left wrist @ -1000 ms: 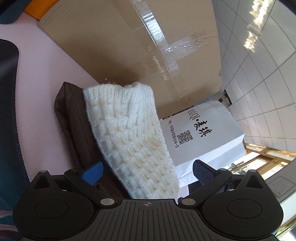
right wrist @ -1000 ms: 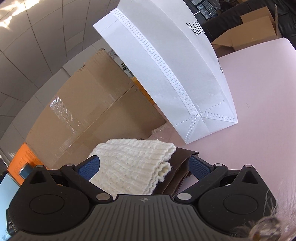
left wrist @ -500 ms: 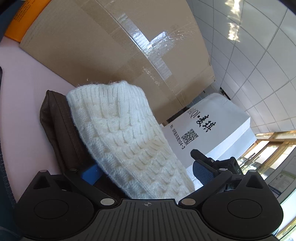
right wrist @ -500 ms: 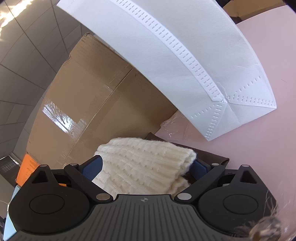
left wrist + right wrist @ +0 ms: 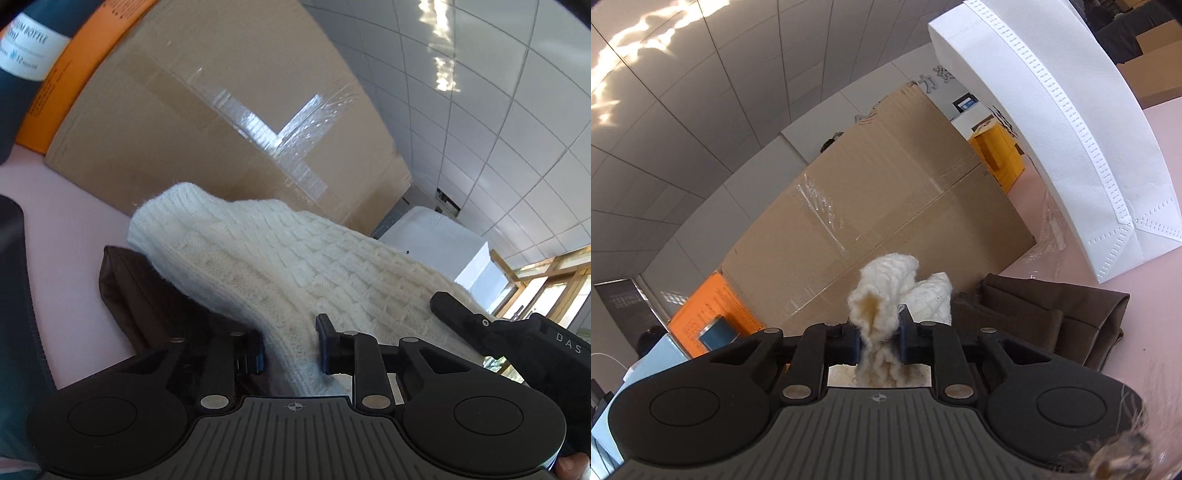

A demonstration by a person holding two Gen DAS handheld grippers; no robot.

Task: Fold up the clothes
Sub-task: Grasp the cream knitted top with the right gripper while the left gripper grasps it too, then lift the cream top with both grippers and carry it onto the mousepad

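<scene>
A folded white knit sweater [image 5: 295,273] lies on top of a folded brown garment [image 5: 147,299] on the pink table [image 5: 62,236]. My left gripper [image 5: 290,349] is shut on the sweater's near edge. My right gripper [image 5: 879,341] is shut on a bunched end of the same sweater [image 5: 897,291], which sticks up between its fingers. The brown garment shows to the right in the right wrist view [image 5: 1045,317]. The right gripper also shows at the right edge of the left wrist view [image 5: 517,336].
A large taped cardboard box [image 5: 221,118] stands just behind the clothes, also in the right wrist view [image 5: 886,221]. A white non-woven bag [image 5: 1071,147] stands to the right. An orange box [image 5: 713,310] and a labelled bottle [image 5: 22,44] are at the left.
Both grippers went from open around the sweater to shut on it. The sweater's ends are now bunched and raised off the brown garment.
</scene>
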